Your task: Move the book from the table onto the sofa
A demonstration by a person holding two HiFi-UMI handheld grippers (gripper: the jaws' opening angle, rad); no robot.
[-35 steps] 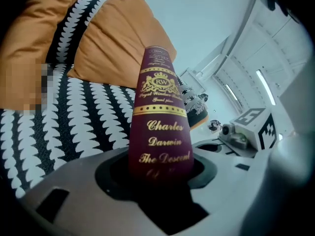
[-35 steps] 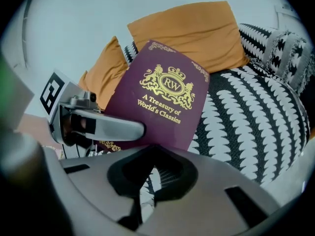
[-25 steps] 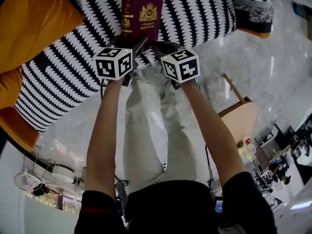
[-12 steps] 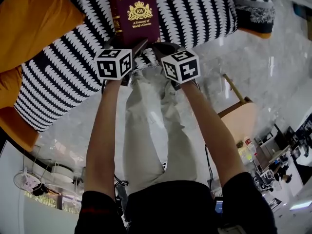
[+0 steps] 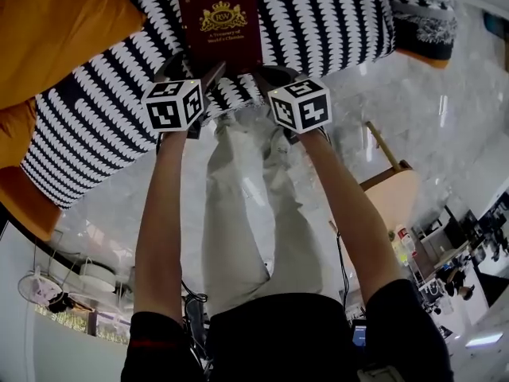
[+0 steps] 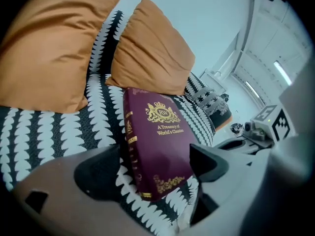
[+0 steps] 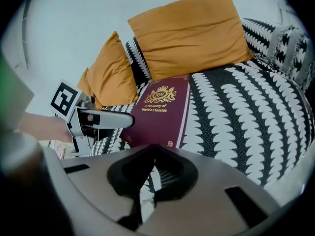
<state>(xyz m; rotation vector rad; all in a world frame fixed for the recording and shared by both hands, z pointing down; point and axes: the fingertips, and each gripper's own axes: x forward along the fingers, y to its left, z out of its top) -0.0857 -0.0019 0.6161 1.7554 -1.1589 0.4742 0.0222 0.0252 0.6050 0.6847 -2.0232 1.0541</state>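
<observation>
One book [image 5: 220,25] now lies flat on sofa [image 5: 318,22] between just-opened left tongs [image 6: 155,156]; right tongs [image 7: 153,155] clenched.

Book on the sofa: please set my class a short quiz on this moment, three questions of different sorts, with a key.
1. True or false: the book lies flat on the striped sofa.
2. Choose one. The left gripper has its jaws: A clamped on the book; B apart, with the book between them; C shut with nothing between them.
3. Fill the gap: the cushions behind the book are ____ in colour.

Key
1. True.
2. B. The jaws have just been opening, with the book between them.
3. Orange.
</observation>
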